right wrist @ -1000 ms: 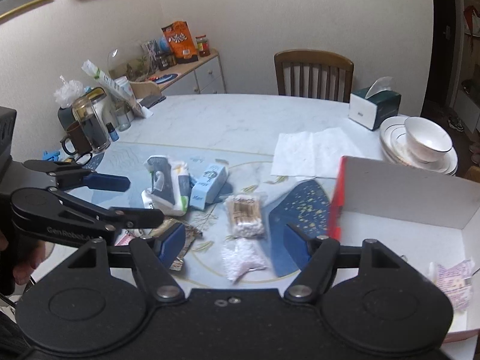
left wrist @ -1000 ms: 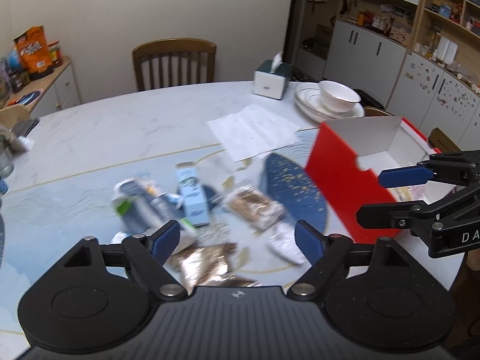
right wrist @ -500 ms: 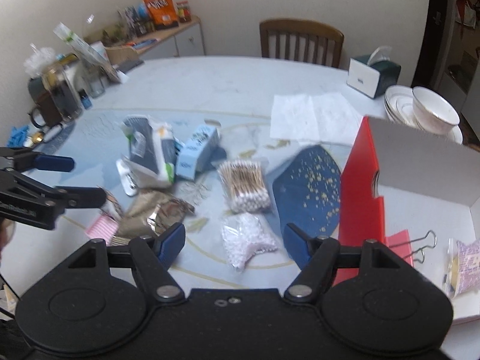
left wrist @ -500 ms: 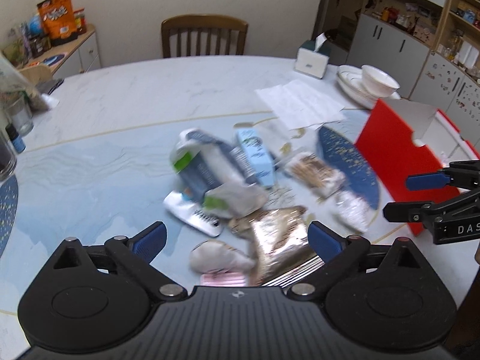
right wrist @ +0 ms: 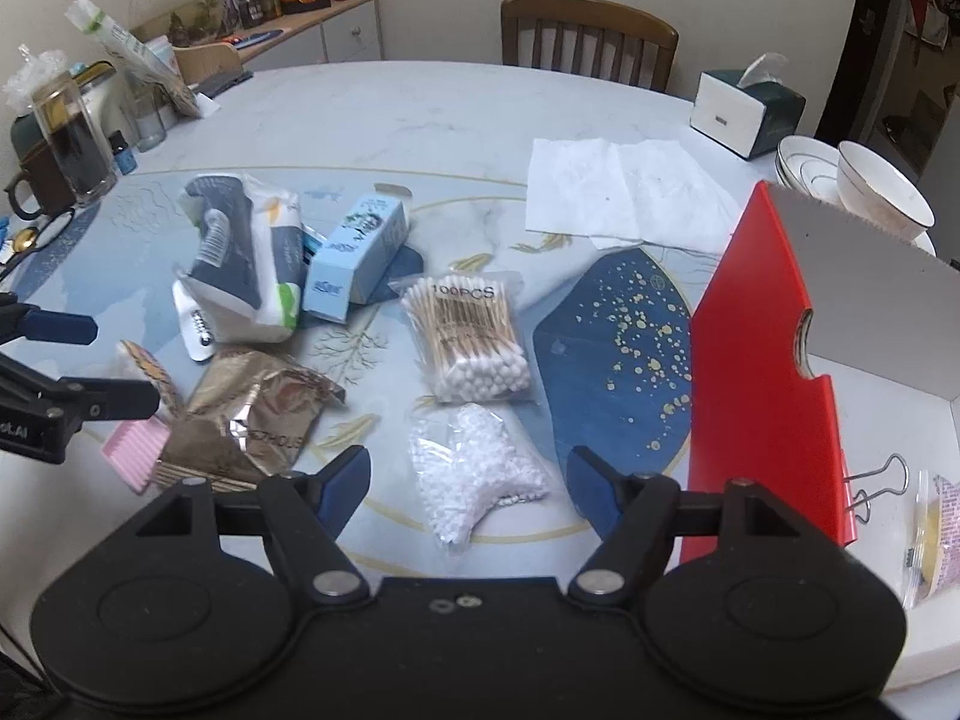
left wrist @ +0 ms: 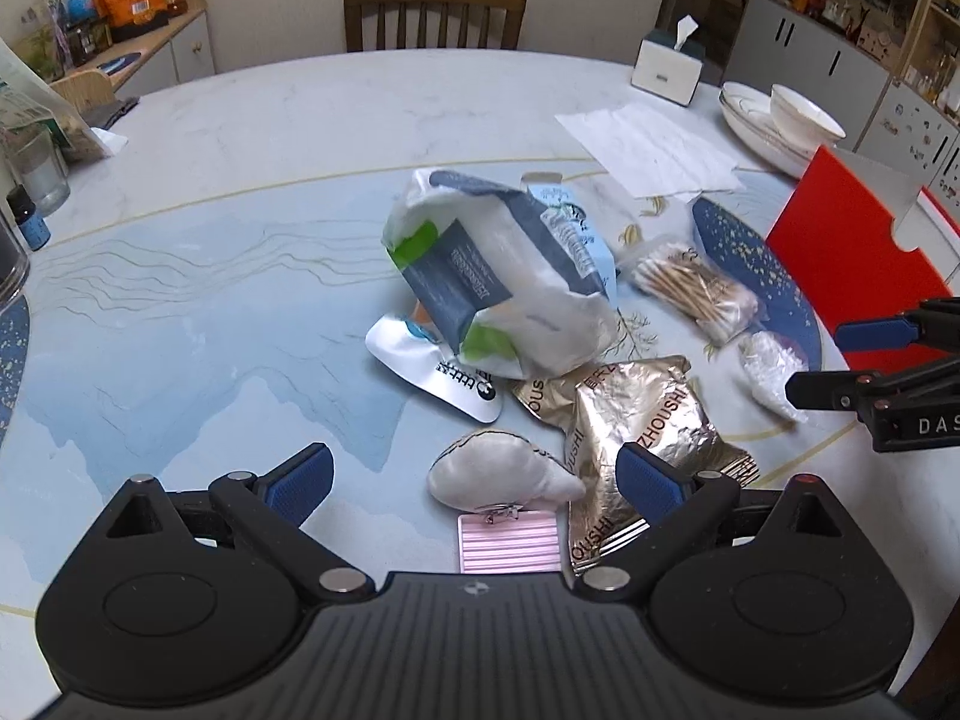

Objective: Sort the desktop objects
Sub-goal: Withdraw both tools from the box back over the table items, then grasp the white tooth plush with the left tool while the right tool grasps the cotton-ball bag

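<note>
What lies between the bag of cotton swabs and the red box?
In the right wrist view, only a dark blue patch with gold specks, apparently the table's pattern, lies between the cotton swabs and red box.

The matte black plastic left gripper is showing ribbed blue finger pads, silver pivot screws and round side housings. At the lower frame, the matching black right gripper is showing blue pads too.

Left gripper angled downward, jaws spread wide with nothing pressed between the pads. Right gripper likewise tilted downward, jaws parted (narrower than the left), nothing gripped. Each gripper's fingers show at the other view's edge.
</note>
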Demonstrator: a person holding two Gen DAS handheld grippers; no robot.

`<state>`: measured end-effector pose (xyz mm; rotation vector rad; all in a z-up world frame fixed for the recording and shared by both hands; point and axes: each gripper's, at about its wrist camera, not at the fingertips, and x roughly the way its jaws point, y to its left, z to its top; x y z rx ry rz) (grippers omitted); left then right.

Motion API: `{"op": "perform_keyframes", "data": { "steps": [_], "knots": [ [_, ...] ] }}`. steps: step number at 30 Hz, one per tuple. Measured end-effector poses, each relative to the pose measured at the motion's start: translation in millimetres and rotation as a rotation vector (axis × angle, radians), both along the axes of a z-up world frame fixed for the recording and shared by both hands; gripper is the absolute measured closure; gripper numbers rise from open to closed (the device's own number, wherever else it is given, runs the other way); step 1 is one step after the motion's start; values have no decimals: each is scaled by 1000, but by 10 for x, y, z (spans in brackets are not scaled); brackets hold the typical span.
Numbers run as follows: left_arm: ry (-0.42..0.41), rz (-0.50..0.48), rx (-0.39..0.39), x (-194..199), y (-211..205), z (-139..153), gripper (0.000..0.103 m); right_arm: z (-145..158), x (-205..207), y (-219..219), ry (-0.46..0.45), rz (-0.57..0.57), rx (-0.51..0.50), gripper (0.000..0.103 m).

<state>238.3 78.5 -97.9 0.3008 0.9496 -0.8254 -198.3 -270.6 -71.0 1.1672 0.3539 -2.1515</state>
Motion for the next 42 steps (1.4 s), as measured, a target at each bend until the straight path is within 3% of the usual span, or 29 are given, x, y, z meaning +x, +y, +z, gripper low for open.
{"op": "perform_keyframes", "data": {
  "steps": [20,28,30,32,38,42],
  "knots": [
    [64,6,-5,172,24,-137,4,-262,-144,-93,-62,-4,39,31],
    [90,-20,-21,160,-24,-122,27,-286,-161,-81,-76,-5,28,33],
    [89,-26,-19,156,-42,-115,43,-286,-163,-89,-74,-2,27,37],
    [95,-30,-17,148,-53,-114,49,-276,-154,-99,-65,6,30,41],
    [97,-29,-28,171,-47,-123,50,-266,-129,-97,-64,16,30,47],
    [102,-24,-38,184,-50,-117,52,-243,-99,-108,-67,29,26,64]
  ]
}}
